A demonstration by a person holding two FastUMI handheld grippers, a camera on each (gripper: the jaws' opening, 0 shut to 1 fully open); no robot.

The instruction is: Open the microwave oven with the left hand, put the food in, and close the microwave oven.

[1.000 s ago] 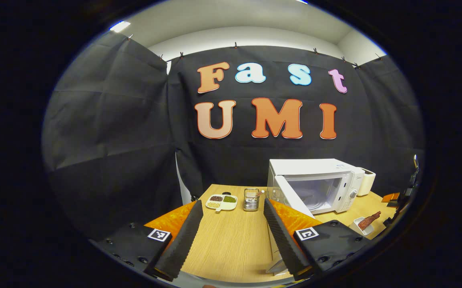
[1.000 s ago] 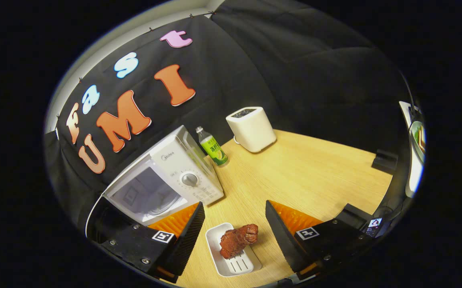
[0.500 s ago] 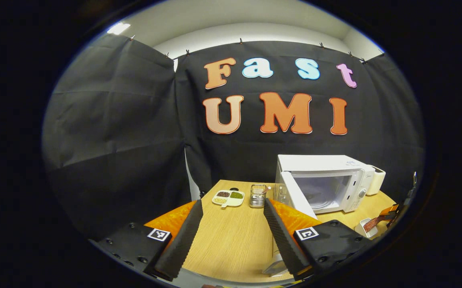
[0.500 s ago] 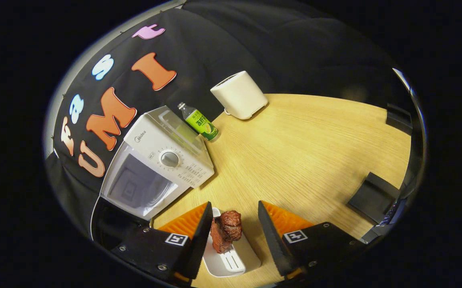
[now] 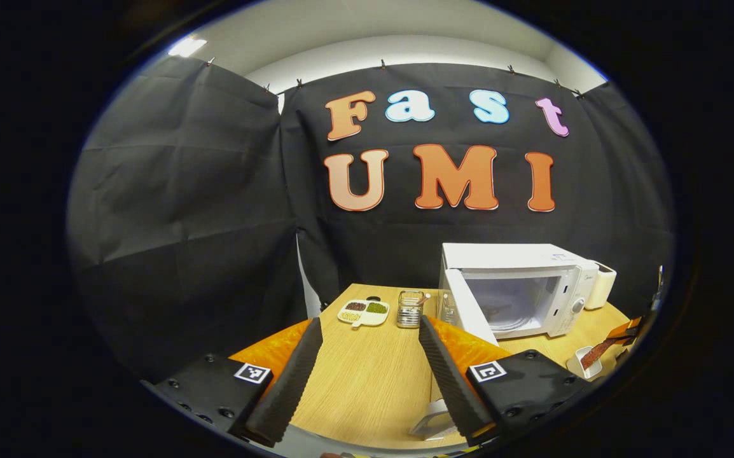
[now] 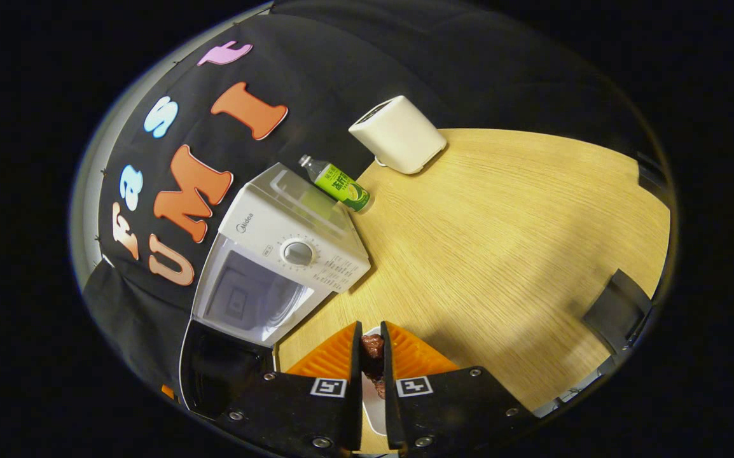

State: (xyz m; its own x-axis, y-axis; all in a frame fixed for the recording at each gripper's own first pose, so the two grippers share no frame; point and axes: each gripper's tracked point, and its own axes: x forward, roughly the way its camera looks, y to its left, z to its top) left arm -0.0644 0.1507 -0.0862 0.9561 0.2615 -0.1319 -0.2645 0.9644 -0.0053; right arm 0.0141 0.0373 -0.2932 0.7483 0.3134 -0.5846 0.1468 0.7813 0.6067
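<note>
The white microwave oven point(image 5: 519, 289) stands at the back right of the wooden table, its door point(image 5: 465, 312) swung open toward me. It also shows in the right gripper view as the microwave oven point(image 6: 278, 254) with its cavity bare. My left gripper point(image 5: 367, 375) hangs open over the table, holding nothing. My right gripper point(image 6: 370, 375) is shut on the brown piece of food point(image 6: 372, 348), which sits over its white dish point(image 6: 373, 410). From the left gripper view the food point(image 5: 596, 353) and dish point(image 5: 578, 365) show far right.
A sectioned plate of beans point(image 5: 363, 312) and a wire cup point(image 5: 410, 308) sit at the table's back. A green bottle point(image 6: 335, 184) and a cream toaster point(image 6: 399, 135) stand beyond the microwave. A dark block point(image 6: 615, 312) lies at the right edge.
My right gripper came down over the dish and its fingers went from wide open to shut on the food. The left gripper drew back slightly, still open.
</note>
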